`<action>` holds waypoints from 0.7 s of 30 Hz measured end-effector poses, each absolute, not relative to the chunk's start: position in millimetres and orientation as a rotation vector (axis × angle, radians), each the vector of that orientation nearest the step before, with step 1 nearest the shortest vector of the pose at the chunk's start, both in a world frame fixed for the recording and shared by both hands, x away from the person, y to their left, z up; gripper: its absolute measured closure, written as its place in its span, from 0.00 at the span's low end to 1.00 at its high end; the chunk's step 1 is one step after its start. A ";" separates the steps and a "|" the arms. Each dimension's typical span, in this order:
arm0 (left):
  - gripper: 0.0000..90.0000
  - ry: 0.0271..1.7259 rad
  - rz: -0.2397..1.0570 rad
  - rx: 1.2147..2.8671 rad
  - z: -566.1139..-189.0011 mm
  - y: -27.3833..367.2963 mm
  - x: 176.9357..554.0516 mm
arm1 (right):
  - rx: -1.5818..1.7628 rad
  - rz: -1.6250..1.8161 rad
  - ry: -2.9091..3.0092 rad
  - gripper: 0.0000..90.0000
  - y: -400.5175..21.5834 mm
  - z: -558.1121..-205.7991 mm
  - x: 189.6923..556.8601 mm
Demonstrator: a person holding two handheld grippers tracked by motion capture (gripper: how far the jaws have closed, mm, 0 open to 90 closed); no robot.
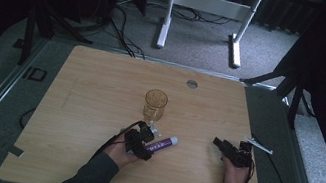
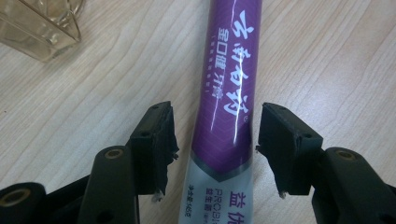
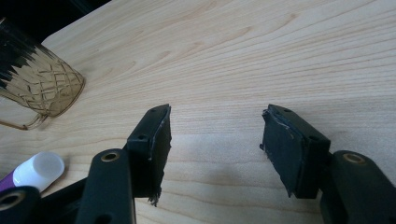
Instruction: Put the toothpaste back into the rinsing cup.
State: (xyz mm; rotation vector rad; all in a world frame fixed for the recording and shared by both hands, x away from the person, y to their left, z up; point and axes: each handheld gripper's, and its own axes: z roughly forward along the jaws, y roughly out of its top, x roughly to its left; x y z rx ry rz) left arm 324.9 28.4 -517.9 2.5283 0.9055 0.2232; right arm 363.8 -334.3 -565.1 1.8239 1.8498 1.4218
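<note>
Between the spread jaws of the left gripper (image 2: 212,149) lies a purple tube (image 2: 227,93), flat on the bench (image 2: 327,60), with gaps either side and neither pad touching it. To take it well, the gripper should stay centred over the purple body, close squarely and gently, then lift level, clear of the amber glass (image 1: 155,104) nearby. The right gripper (image 3: 215,149) rests apart and empty.
</note>
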 end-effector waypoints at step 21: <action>0.54 0.921 0.181 2.620 -525.1 20.4 330.7 | 1.823 1.421 1.851 0.46 -334.3 -565.1 363.8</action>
